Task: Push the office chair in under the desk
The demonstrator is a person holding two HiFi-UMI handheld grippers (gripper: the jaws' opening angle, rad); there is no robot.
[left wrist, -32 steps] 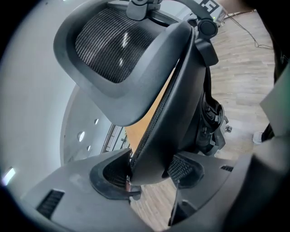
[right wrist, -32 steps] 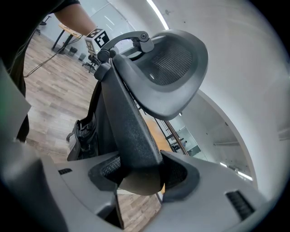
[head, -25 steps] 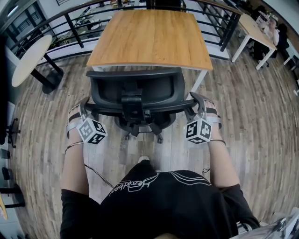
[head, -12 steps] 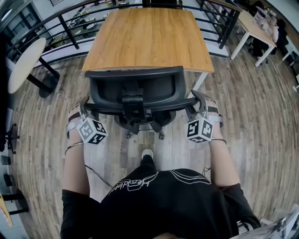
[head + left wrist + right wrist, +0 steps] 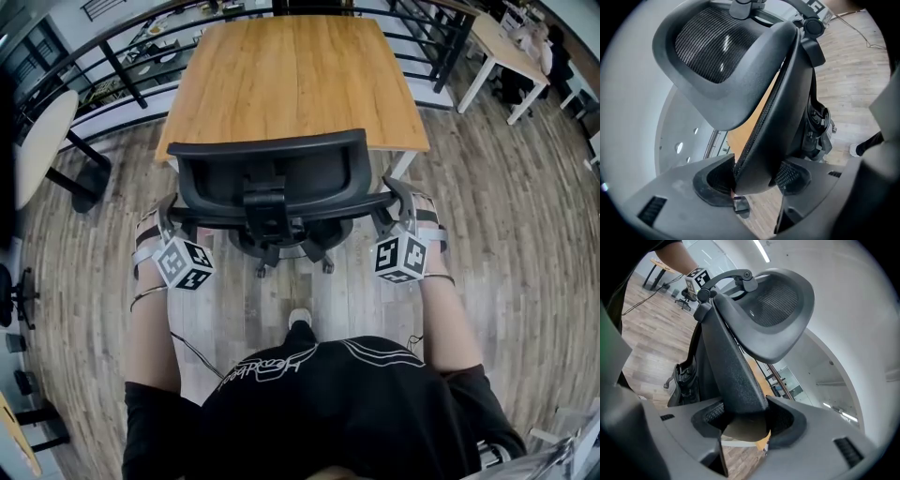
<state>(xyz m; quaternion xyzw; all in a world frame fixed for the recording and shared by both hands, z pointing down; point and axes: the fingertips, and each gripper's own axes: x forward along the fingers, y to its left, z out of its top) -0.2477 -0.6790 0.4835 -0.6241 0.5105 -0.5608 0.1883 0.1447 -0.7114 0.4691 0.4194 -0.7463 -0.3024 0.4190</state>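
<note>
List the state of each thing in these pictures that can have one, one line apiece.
chair: upright, back at the desk's near edge, not yet fully under
desk: standing, top bare
left hand-held gripper: shut on the left edge of the chair's back
right hand-held gripper: shut on the right edge of the chair's back

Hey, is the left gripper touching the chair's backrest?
Touching: the left gripper view shows the left gripper clamped on the backrest edge.
</note>
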